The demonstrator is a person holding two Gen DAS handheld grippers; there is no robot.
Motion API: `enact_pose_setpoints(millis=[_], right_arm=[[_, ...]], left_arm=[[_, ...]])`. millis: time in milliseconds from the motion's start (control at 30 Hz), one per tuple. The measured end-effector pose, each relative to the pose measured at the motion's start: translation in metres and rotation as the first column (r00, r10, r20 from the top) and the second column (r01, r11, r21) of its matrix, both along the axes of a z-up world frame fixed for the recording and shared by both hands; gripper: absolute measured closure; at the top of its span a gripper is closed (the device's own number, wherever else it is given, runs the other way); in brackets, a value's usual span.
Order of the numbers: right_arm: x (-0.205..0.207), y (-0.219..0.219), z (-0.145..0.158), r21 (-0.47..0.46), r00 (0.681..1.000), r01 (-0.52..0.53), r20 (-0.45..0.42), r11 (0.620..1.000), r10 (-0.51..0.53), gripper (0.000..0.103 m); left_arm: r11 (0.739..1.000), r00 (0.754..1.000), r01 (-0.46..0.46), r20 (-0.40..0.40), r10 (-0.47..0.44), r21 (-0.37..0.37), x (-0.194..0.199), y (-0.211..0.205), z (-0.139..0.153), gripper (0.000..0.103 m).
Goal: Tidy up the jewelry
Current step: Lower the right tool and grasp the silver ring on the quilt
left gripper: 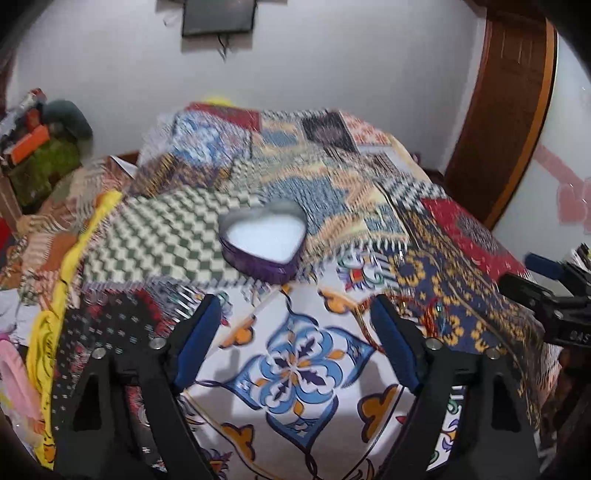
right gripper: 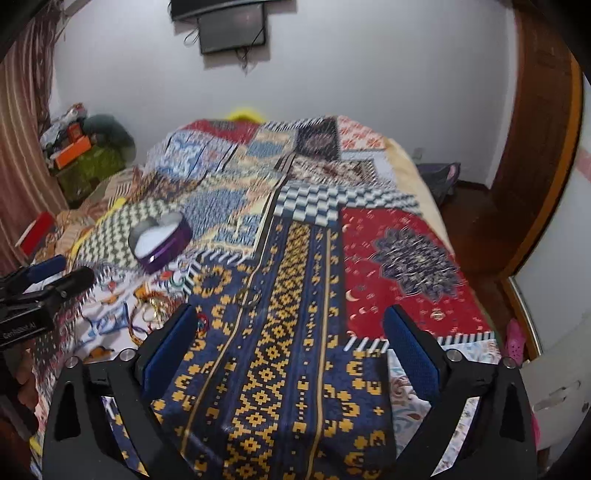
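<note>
A purple heart-shaped tin [left gripper: 264,240] with a white inside lies open on the patchwork bedspread [left gripper: 192,236]; it also shows at the left of the right wrist view as the tin [right gripper: 160,240]. A tangle of gold chains [right gripper: 155,308], a small bright beaded piece [right gripper: 201,320] and a thin ring-like bangle [right gripper: 251,295] lie on the cloth in front of the tin. The jewelry [left gripper: 424,314] appears blurred by my left gripper's right finger. My left gripper [left gripper: 295,306] stands open over a blue flower patch, holding nothing. My right gripper [right gripper: 291,314] is open over the blue-and-yellow strip, also with nothing in it.
The bed fills both views, with a white wall and a dark screen [right gripper: 232,31] behind. Boxes and bags [left gripper: 40,147] are heaped at the far left. A wooden door frame [right gripper: 535,166] and a pink shoe [right gripper: 515,338] lie to the right.
</note>
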State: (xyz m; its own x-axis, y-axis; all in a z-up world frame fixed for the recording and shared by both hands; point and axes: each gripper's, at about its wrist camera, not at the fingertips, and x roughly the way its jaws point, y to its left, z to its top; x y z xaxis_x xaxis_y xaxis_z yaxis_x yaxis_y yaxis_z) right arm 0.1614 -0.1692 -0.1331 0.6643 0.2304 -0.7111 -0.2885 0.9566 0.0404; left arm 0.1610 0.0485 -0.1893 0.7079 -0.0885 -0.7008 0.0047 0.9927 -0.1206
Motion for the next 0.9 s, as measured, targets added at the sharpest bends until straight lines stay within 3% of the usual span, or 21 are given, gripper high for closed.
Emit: enact_pose_setpoints(millis=[333, 500, 833, 900], right_arm=[[0.030, 0.026, -0.016, -0.048, 0.987, -0.145, -0.077, 0.988, 0.141, 0.042], [0.037, 0.035, -0.021, -0.069, 0.980, -0.185, -0.090, 0.980, 0.179, 0.050], [0.046, 0.040, -0.036, -0.098, 0.972, -0.214, -0.123, 0.972, 0.202, 0.065], [0.047, 0.040, -0.036, -0.101, 0.972, -0.214, -0.118, 0.972, 0.202, 0.066]], left_arm=[[0.992, 0.992, 0.116, -0.049, -0.119, -0.054, 0.016, -0.016, -0.009, 0.058], [0.983, 0.982, 0.171, -0.072, -0.175, -0.061, 0.021, -0.025, -0.013, 0.072], [0.980, 0.978, 0.171, -0.107, -0.182, -0.099, 0.032, -0.025, -0.028, 0.079], [0.976, 0.976, 0.180, -0.103, -0.193, -0.122, 0.033, -0.023, -0.029, 0.092]])
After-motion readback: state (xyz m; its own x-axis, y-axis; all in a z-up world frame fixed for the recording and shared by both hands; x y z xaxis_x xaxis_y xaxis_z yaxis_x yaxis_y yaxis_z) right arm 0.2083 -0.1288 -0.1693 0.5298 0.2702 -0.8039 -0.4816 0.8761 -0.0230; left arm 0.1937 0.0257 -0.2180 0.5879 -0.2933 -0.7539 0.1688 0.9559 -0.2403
